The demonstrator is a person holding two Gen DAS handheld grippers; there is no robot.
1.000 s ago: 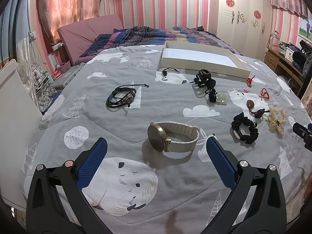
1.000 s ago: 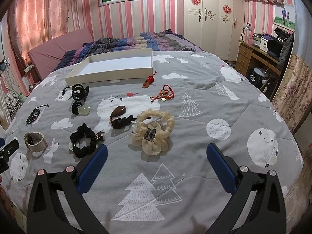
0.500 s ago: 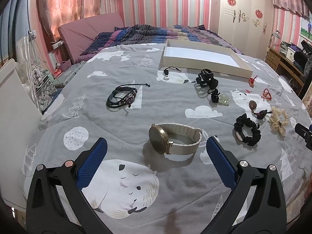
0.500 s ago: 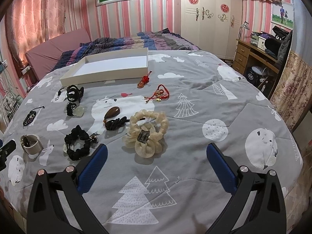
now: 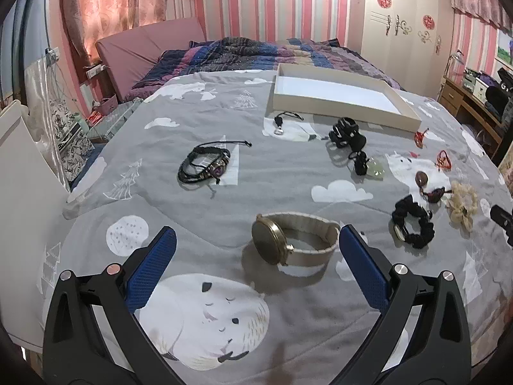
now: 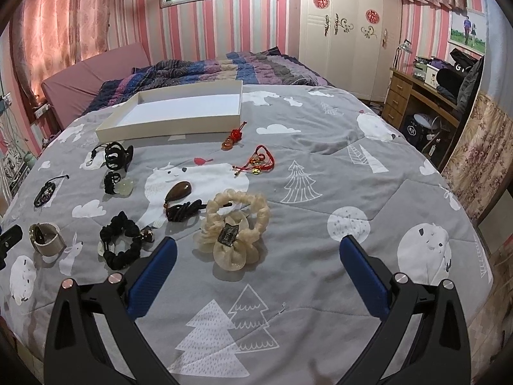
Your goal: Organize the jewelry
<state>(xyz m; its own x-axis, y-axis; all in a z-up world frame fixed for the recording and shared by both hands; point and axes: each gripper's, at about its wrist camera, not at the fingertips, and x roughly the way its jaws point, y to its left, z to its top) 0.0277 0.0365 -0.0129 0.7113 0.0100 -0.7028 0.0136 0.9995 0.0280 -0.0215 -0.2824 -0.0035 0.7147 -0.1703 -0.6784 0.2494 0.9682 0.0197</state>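
Jewelry lies scattered on a grey bedspread [image 5: 198,231]. My left gripper [image 5: 256,250] is open, with a cream-strap watch [image 5: 295,242] lying just ahead between its fingertips. A black leather bracelet [image 5: 205,164] lies further left. My right gripper [image 6: 256,256] is open, just behind a cream scrunchie [image 6: 235,229]. A black scrunchie [image 6: 120,243], a brown pendant [image 6: 180,191], red cord charms [image 6: 258,162], a black hair claw [image 6: 117,155] and a pale stone pendant [image 6: 123,186] lie beyond. An empty white tray [image 6: 166,126] sits at the back; it also shows in the left wrist view [image 5: 340,109].
A folded striped blanket [image 5: 256,53] and pink headboard [image 5: 144,48] lie behind the tray. A white wardrobe [image 6: 349,32] and a wooden desk [image 6: 416,96] stand to the right. The bed's left edge drops beside a white panel [image 5: 19,192].
The left gripper has edged slightly closer to the watch. The right gripper has shifted a little, so the cream scrunchie now sits nearer its left finger. Both stay open.
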